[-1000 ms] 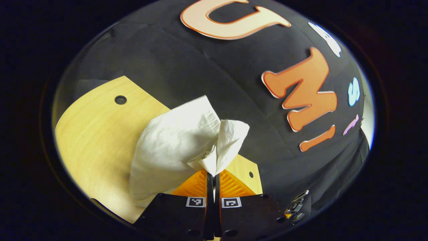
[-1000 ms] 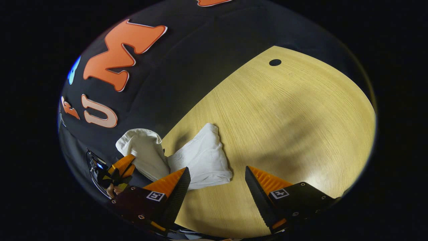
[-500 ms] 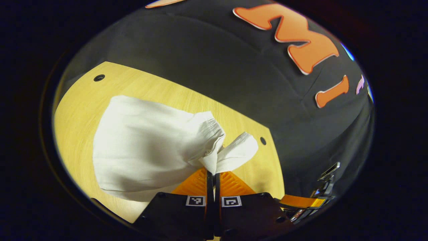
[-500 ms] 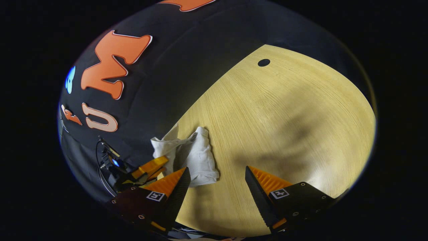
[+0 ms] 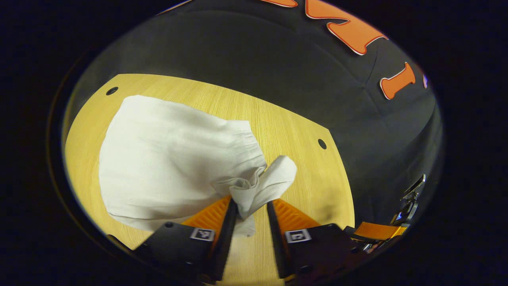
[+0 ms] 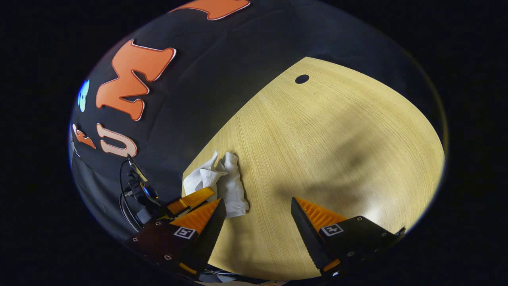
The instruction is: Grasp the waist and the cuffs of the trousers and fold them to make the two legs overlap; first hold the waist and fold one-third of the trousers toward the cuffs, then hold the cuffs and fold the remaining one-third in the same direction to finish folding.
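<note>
White trousers (image 5: 170,159) lie in a folded heap on the wooden table (image 5: 301,167), reaching left and far from my left gripper (image 5: 252,206). That gripper is open, its fingers a little apart, and a bunched corner of the cloth still sits loosely between the tips. In the right gripper view the trousers (image 6: 226,182) appear as a small crumpled mound near the table's left edge, with the left gripper (image 6: 190,198) beside them. My right gripper (image 6: 258,206) hangs wide open over bare wood, just right of the cloth, holding nothing.
The table has round holes (image 5: 322,143) (image 5: 111,91) near its corners, and another hole (image 6: 302,78) at the far side. The black booth wall runs close behind the table's edge. A part of the right gripper (image 5: 381,230) shows low on the right.
My left gripper has lowered the trousers onto the table and parted its fingers, which were clamped tight on the cloth. The right gripper has stayed open and barely moved.
</note>
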Demonstrator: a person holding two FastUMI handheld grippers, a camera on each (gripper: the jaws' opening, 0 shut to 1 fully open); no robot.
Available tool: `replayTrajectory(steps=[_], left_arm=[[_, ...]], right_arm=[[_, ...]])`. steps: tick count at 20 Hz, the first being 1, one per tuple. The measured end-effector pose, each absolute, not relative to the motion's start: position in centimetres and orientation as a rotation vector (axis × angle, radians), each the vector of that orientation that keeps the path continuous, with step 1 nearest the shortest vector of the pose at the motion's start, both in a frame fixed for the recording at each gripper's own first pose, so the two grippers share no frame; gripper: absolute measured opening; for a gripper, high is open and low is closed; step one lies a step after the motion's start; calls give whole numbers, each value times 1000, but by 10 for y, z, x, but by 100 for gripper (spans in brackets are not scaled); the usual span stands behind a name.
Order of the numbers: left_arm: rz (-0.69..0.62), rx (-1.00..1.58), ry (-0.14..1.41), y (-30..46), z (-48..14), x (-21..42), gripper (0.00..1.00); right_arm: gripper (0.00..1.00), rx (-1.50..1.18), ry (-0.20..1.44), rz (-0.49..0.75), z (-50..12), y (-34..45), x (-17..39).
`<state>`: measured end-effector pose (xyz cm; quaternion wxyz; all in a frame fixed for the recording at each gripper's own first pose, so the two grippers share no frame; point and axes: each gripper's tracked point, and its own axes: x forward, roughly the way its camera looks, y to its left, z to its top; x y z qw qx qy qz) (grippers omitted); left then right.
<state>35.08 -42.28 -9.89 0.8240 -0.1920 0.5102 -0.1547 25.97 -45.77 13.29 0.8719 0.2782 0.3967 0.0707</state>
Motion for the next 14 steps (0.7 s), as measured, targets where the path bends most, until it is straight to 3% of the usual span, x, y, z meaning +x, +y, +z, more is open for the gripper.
replayTrajectory(steps=[2,7,14], left_arm=[[-338,-415,1090,-411,-92,339,100],[-298,-413,1021,-359,-59,329,100],[-168,-331,752,-258,33,345,99]], right_arm=[[99,572,828,157,135,-449,263],[98,509,814,175,144,-433,253],[98,275,634,206,205,-401,258]])
